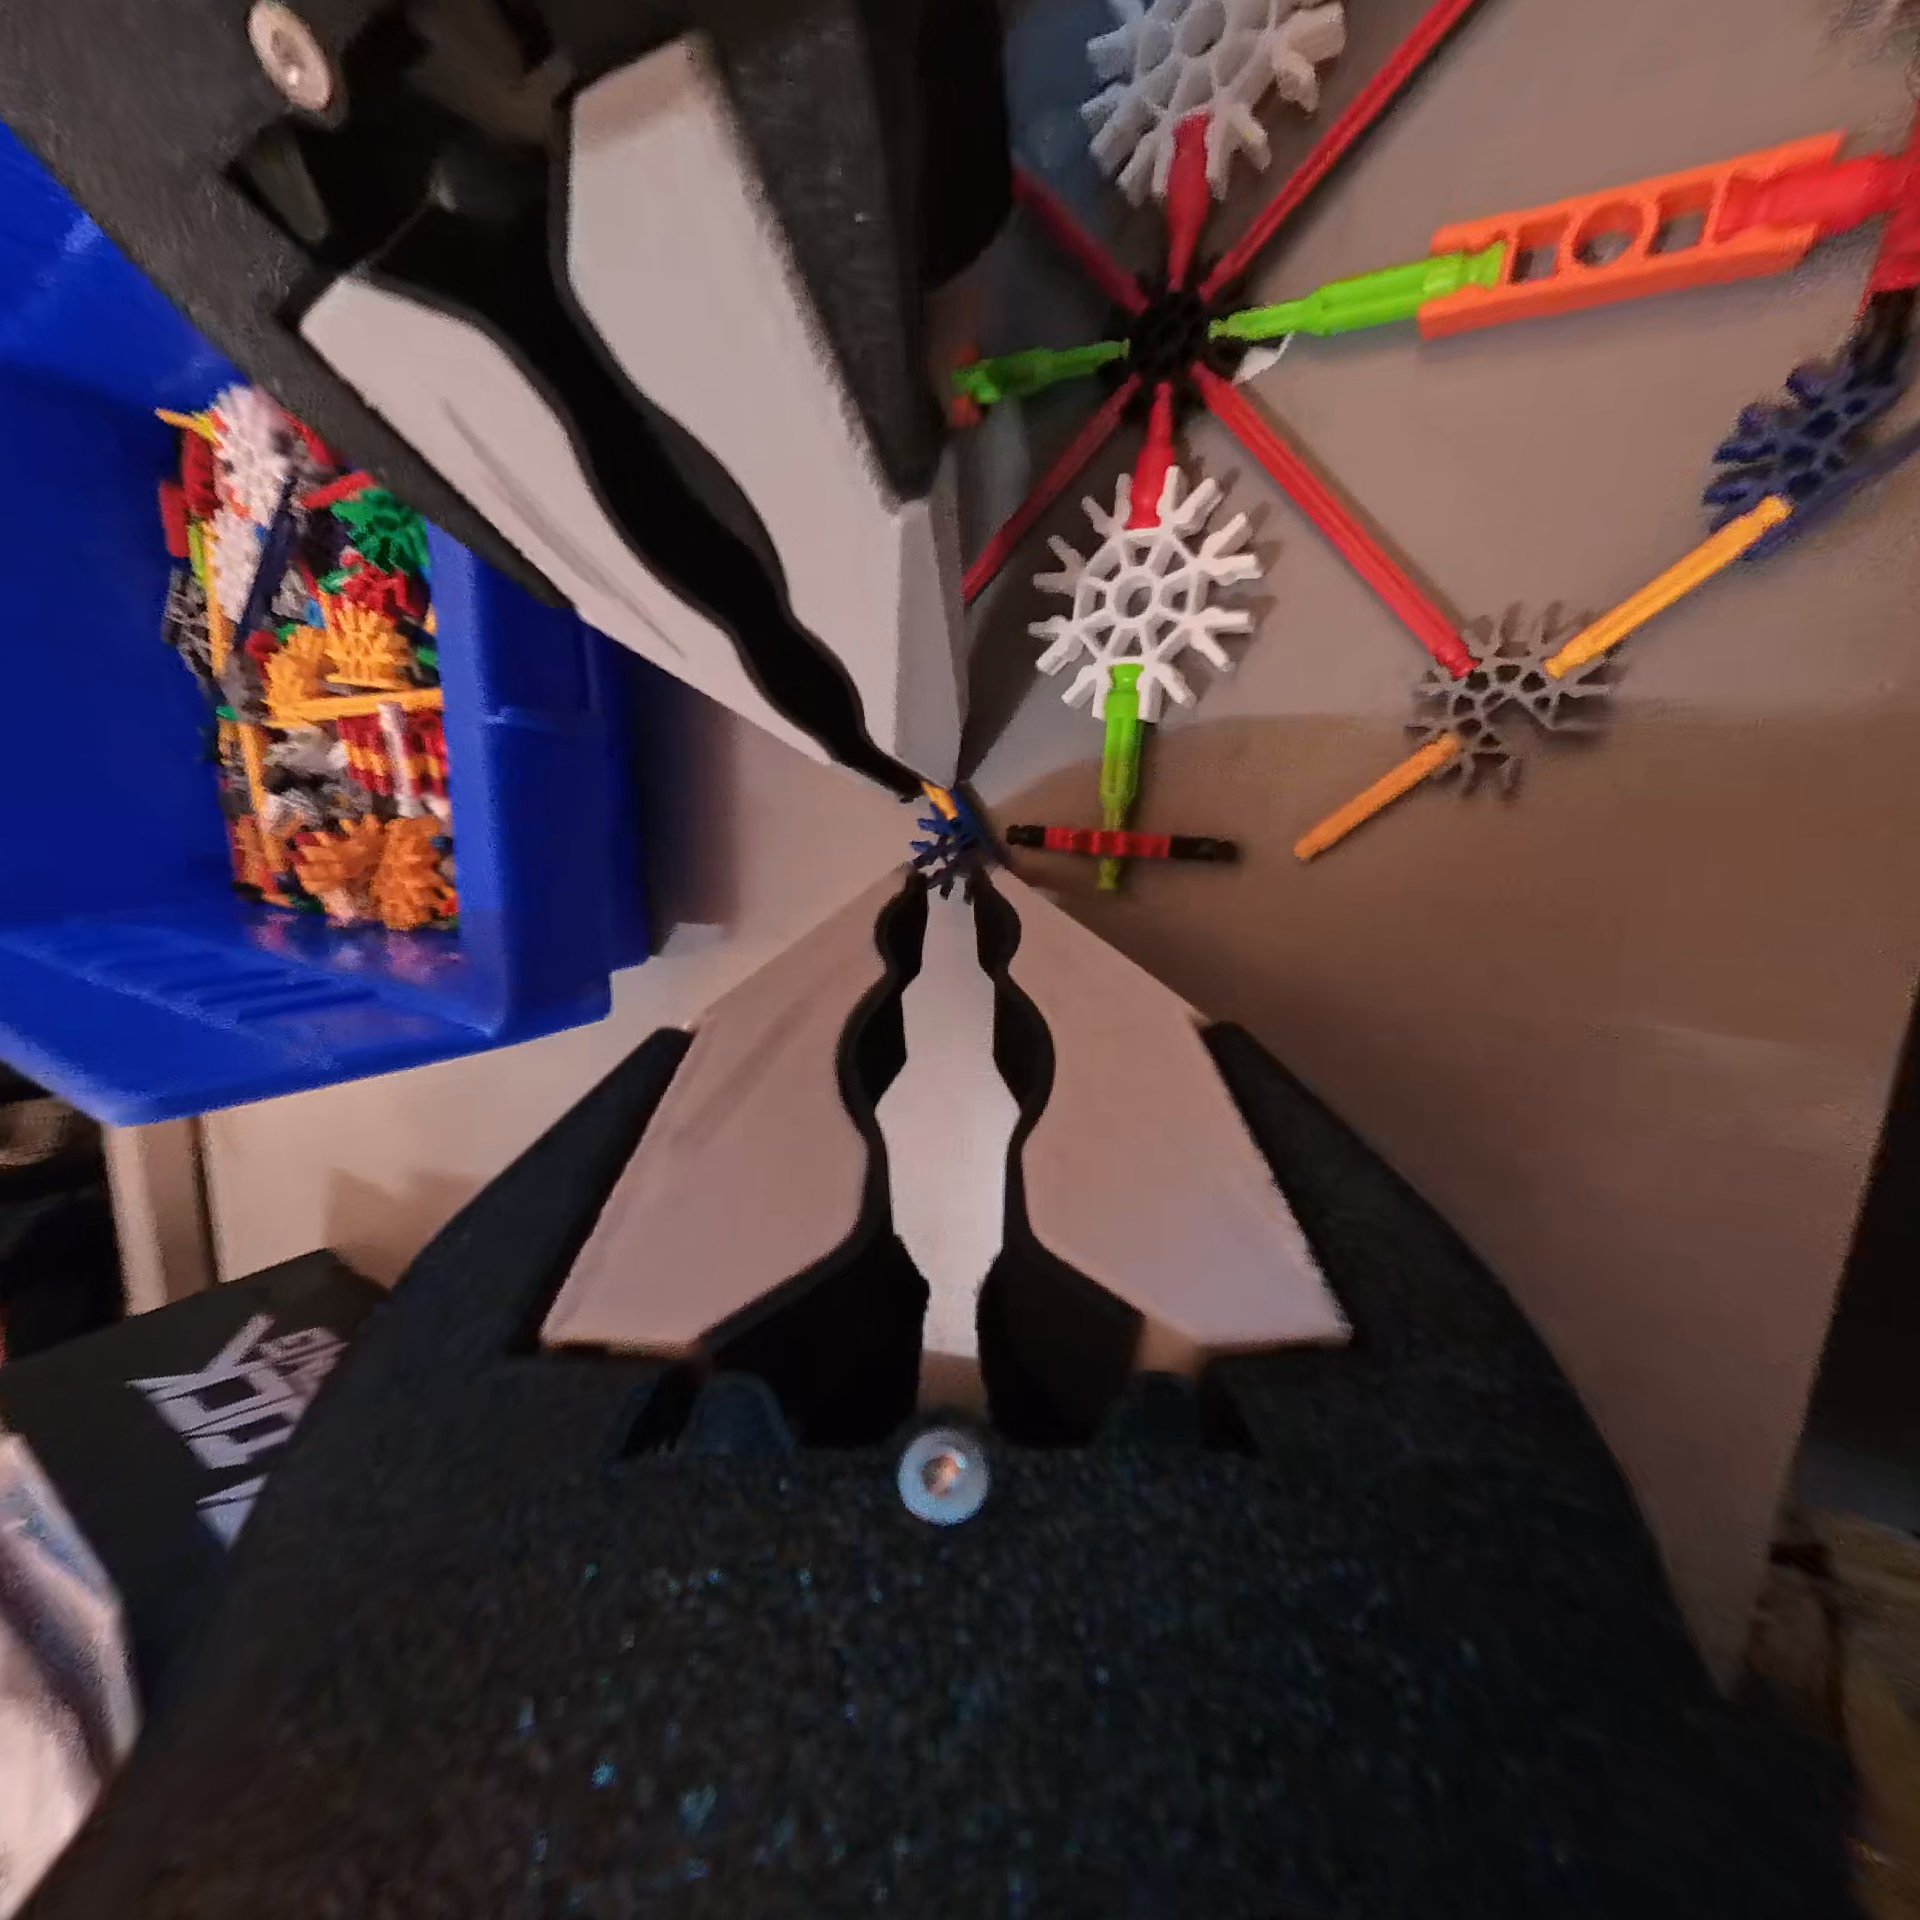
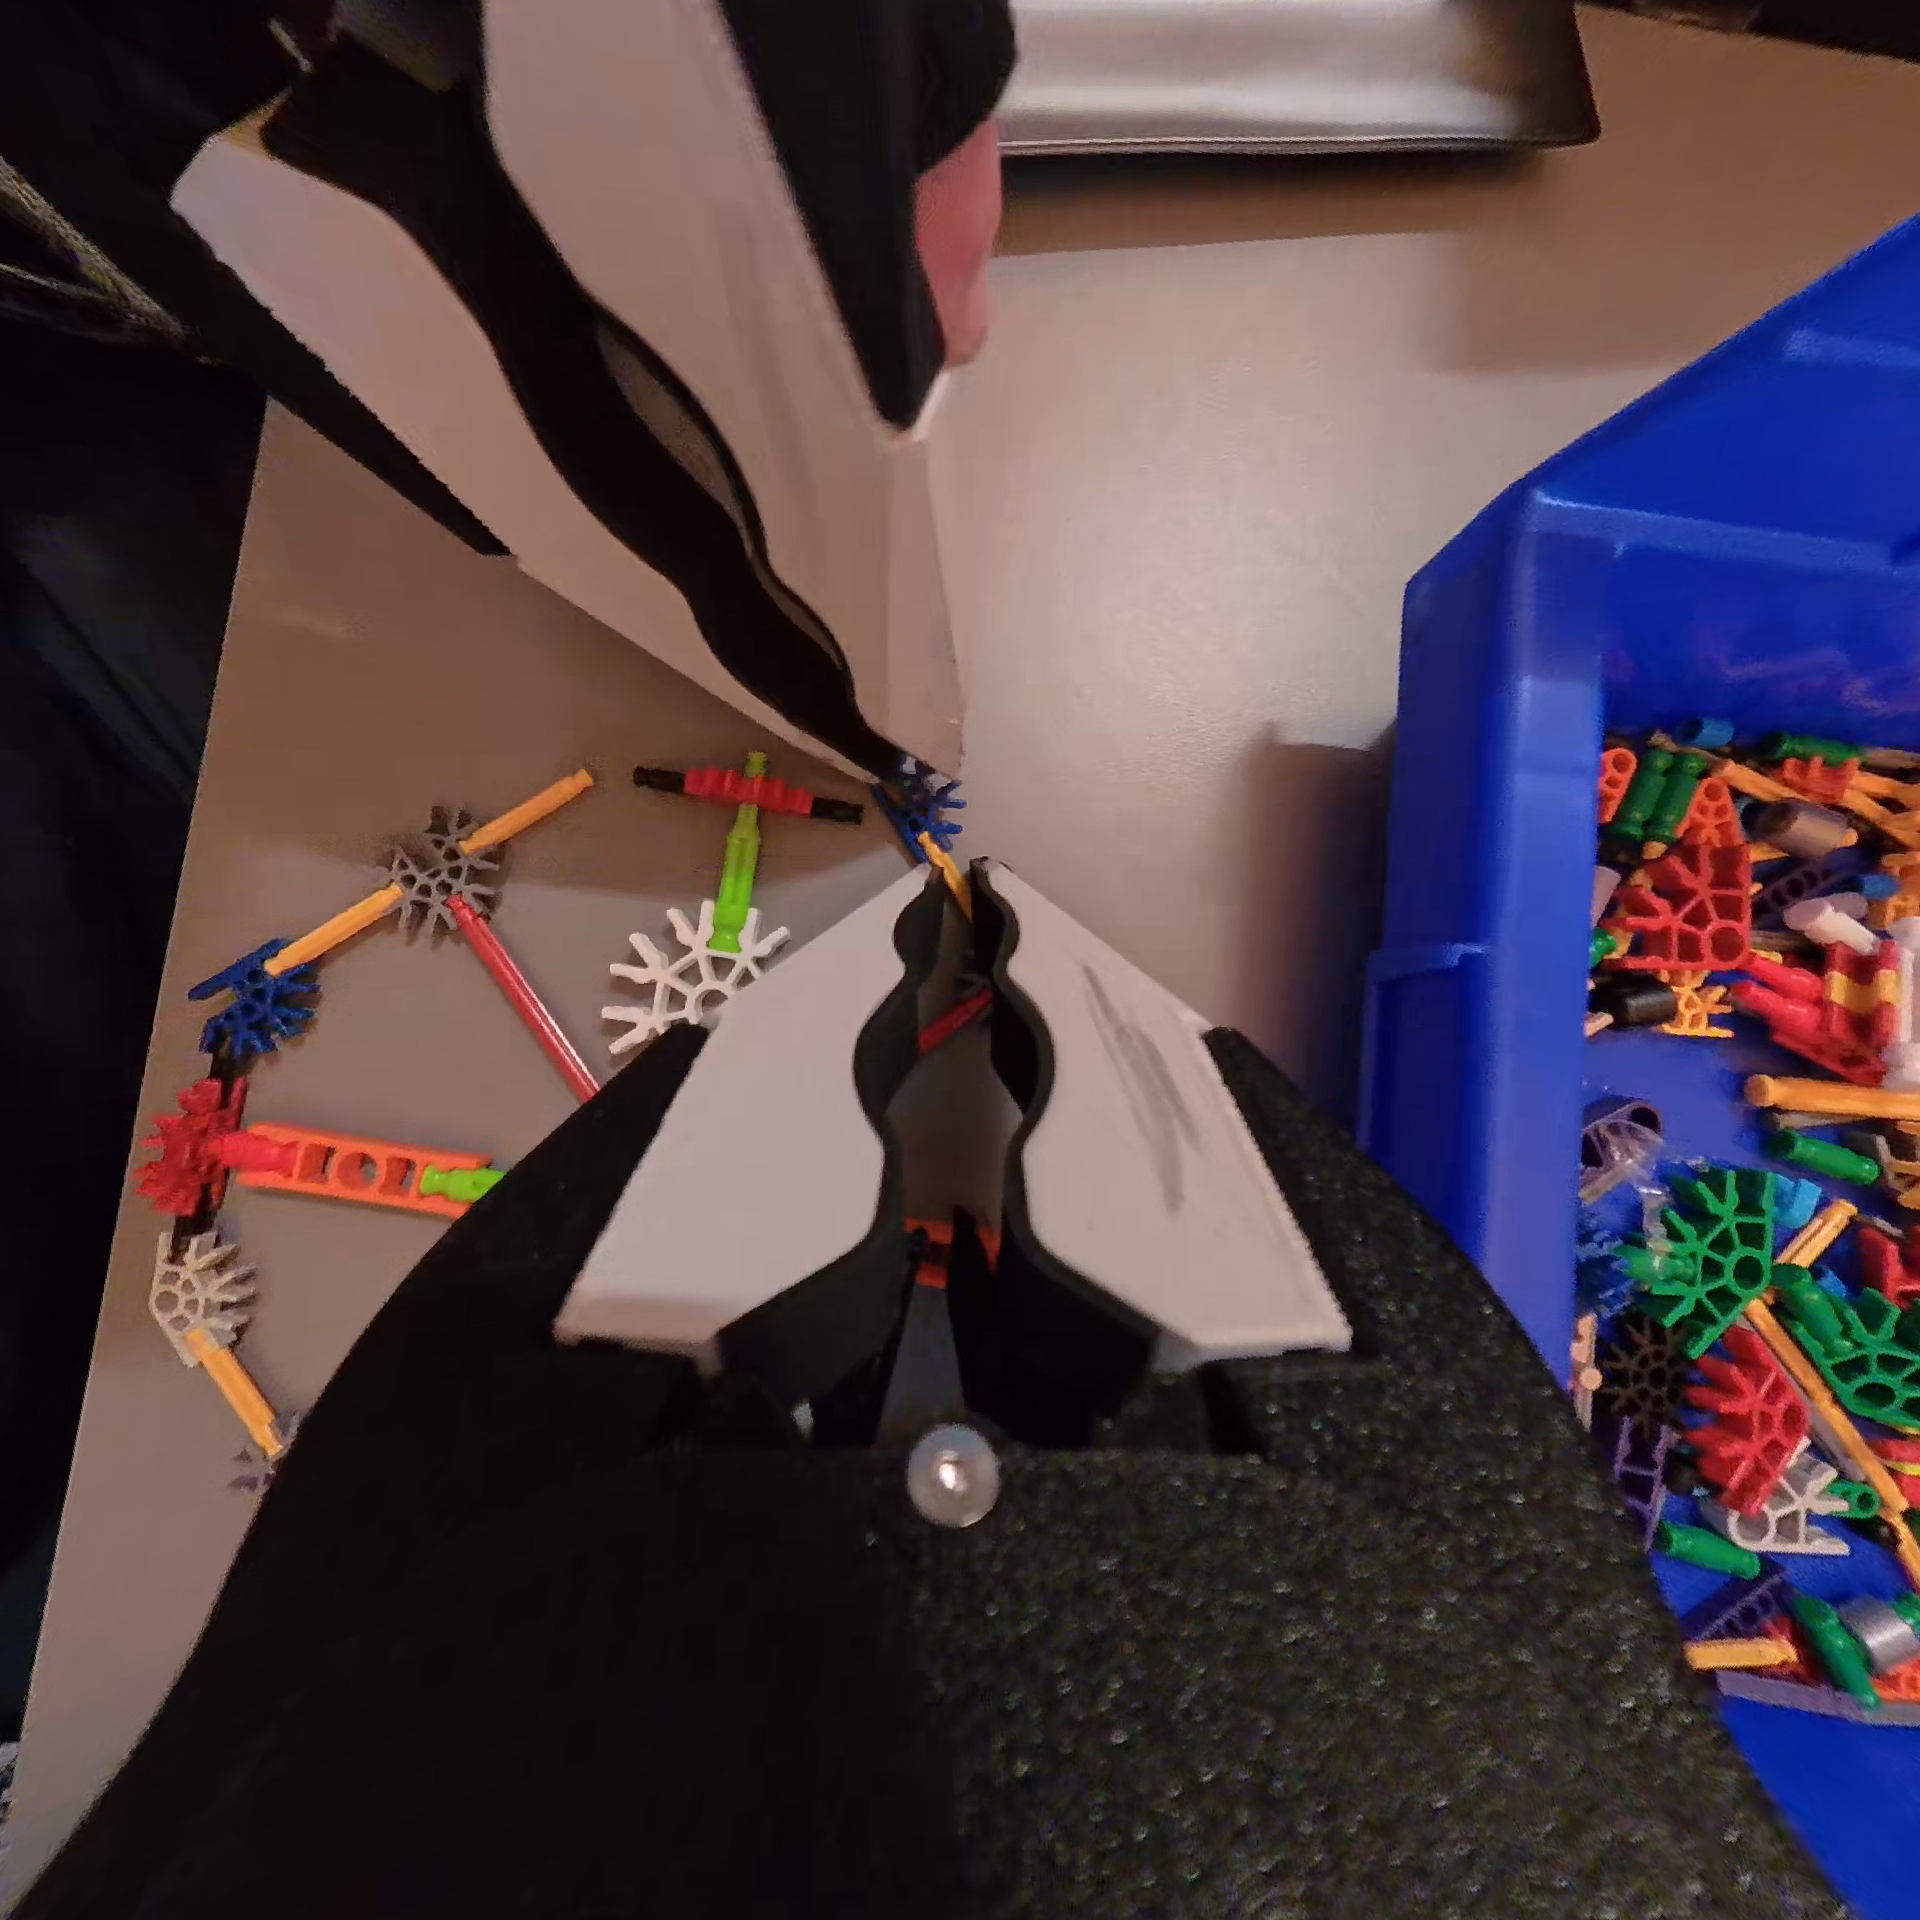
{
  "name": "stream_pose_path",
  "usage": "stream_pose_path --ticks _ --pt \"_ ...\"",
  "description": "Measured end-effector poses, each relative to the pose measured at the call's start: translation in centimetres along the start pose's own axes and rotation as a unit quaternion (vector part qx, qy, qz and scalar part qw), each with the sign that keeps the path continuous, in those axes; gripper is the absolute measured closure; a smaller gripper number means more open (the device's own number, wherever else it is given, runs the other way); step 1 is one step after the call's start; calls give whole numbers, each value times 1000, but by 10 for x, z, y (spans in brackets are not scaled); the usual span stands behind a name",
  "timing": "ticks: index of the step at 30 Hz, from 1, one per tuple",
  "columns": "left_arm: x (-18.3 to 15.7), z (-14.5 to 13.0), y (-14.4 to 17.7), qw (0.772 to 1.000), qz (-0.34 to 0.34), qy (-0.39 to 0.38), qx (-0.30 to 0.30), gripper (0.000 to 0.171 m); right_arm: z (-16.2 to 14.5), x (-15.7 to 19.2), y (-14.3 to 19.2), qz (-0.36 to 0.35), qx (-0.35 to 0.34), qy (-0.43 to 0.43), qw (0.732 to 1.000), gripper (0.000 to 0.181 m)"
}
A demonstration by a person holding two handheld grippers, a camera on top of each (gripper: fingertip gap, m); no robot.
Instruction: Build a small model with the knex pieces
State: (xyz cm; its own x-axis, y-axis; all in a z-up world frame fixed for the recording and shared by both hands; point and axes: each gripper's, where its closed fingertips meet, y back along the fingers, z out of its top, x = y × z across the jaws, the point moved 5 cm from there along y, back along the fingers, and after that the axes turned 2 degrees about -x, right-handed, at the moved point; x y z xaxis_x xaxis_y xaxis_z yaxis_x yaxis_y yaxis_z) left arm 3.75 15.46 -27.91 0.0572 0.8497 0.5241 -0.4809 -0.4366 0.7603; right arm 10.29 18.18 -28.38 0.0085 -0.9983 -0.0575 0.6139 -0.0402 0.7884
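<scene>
While my left tool pinches the spiky blue connector, my right tool clamps its smooth yellow rod, tips nearly touching. The spoked plastic wheel build sprawls on the tan desk at 1 o'clock, and the glossy blue bin sits at 9.

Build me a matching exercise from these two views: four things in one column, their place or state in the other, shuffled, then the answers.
Things:
1. blue connector
2. yellow rod
3. blue bin
4. lower white connector

Place or state:
A. lies on the table, a green rod plugged into it
B. clamped in the left gripper
C. holds a heap of loose mixed pieces
D. clamped in the right gripper

Pairs: 1-B, 2-D, 3-C, 4-A
</scene>
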Motion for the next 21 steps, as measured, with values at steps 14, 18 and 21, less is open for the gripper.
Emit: stream_pose_path --ticks 14,18,21 --pt "14 -18 -3 941 -136 304 -56 160 -1 -1 0 -2 -13 5 1000 178" --pt "14 -15 -4 921 -178 342 -54 161 -1 -1 0 -2 -16 7 1000 178" --pt "13 -13 -6 917 -190 348 -50 160 -1 -1 0 -1 -18 8 1000 178"
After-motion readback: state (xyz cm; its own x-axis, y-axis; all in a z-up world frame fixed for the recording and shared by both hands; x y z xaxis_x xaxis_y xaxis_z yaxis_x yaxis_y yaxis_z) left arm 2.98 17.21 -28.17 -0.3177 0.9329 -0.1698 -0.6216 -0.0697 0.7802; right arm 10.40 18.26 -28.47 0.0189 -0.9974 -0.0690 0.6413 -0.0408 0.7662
